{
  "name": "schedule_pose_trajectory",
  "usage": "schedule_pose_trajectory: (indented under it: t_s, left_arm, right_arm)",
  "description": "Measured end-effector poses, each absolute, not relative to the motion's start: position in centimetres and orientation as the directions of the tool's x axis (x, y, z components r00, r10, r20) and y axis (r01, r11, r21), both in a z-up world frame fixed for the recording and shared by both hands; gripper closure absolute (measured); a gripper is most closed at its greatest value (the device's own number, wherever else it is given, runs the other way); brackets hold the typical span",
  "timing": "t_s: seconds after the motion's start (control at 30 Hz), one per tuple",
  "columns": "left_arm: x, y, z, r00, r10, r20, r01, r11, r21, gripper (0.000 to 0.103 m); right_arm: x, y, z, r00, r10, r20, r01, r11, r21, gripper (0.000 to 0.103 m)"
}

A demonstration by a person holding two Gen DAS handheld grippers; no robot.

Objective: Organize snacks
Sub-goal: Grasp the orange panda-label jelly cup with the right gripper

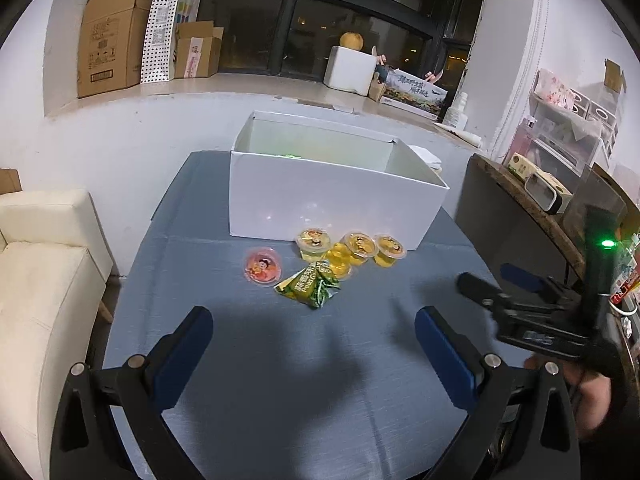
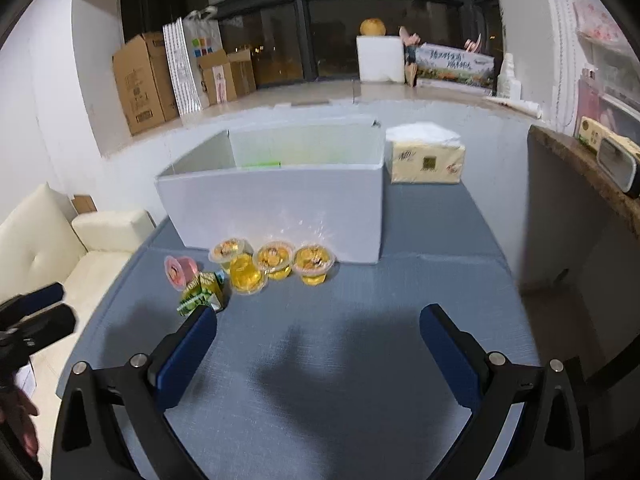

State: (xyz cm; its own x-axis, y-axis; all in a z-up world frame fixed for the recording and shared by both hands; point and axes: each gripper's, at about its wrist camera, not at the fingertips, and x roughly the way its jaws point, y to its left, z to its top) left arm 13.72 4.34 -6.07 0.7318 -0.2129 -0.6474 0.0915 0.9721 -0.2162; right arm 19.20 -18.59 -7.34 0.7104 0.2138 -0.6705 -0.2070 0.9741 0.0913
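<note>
Two pairs of tongs hover above a blue-grey desk, both spread wide apart and gripping nothing. The left tongs hang over the near middle of the desk; the right tongs do the same in their own view, and show in the left wrist view at the right edge, partly cut off, with a hand behind them.

The snacks lie in a cluster just in front of a white box at the far side of the desk: four yellow jelly cups, close together and some touching, a pink jelly cup to their left, and a green snack packet nearest the tongs. In the right wrist view the left blue pad covers part of the packet. Print on the cup lids is too small to read.

The box's near wall hides most of its inside; only a green sliver shows at the rim. A tissue pack sits just right of the box.
</note>
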Motion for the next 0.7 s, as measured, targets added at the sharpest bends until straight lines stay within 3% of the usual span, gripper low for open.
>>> schedule_pose_trajectory:
  t_s: [0.33,0.7]
  left_arm:
    - [13.9,5.4,-7.1,0.714,-0.205,-0.669,0.076,0.973,-0.217,0.0]
    - [15.1,6.5,-8.3,0.699,-0.185,-0.691,0.054,0.977,-0.206,0.0]
  right_arm:
    - [26.3,-17.0,-11.6,0.668,0.099,-0.738,-0.141,0.99,0.006,0.0]
    - [30.3,-16.9,-14.2,0.624,0.095,-0.776,-0.102,0.994,0.04,0.0]
